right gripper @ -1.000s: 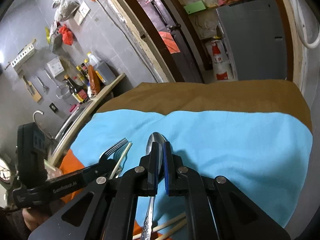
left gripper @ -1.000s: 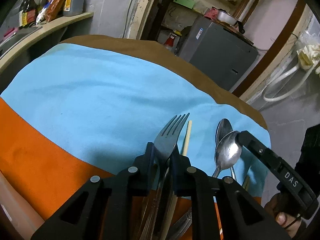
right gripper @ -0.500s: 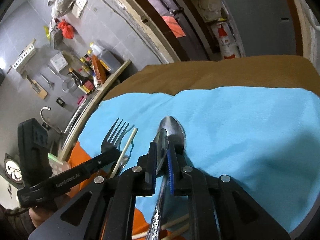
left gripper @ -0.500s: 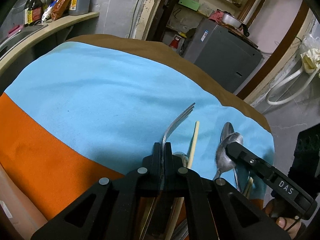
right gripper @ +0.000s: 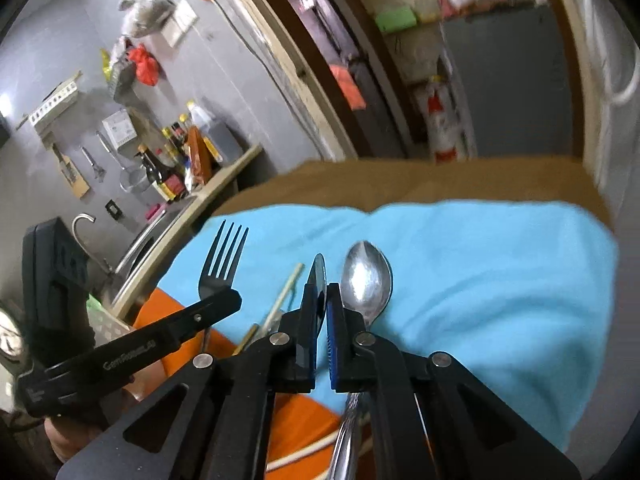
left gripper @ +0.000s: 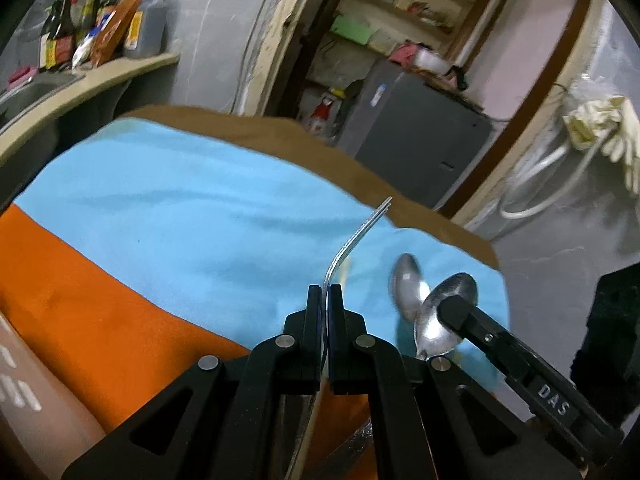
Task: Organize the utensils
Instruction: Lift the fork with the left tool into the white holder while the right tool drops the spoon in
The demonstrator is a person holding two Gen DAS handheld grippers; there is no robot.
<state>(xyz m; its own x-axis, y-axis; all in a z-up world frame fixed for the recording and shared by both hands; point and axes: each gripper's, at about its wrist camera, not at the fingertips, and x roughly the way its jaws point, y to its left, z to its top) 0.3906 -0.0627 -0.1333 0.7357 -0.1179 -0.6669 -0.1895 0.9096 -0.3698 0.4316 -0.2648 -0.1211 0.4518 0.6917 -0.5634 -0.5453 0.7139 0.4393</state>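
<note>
Meanwhile, the left gripper [left gripper: 325, 294] is clamped on a fork [left gripper: 352, 240], its jaws pressed together around the neck so the tines curve up and forward past the fingertips, edge-on to that gripper's own camera. From the right wrist view the same fork [right gripper: 223, 258] stands upright with its four tines dark against the blue cloth [right gripper: 480, 272], pinched by the other tool coming in from the left. The right gripper [right gripper: 320, 304] is closed on a spoon [right gripper: 319, 280], whose bowl shows edge-on just ahead of its fingertips; in the left wrist view that spoon [left gripper: 450, 312] faces the lens, lifted off the cloth to the right of the left gripper. A second spoon [right gripper: 366, 284] lies on the blue cloth just right of the right gripper's fingers, bowl up. One pale chopstick [right gripper: 286, 292] lies on the cloth between the two tools, and more chopsticks pass beneath the right gripper. Below both grippers an orange cloth [left gripper: 100, 320] meets the blue one, and a brown cloth [right gripper: 400, 180] borders it on the far side.
</note>
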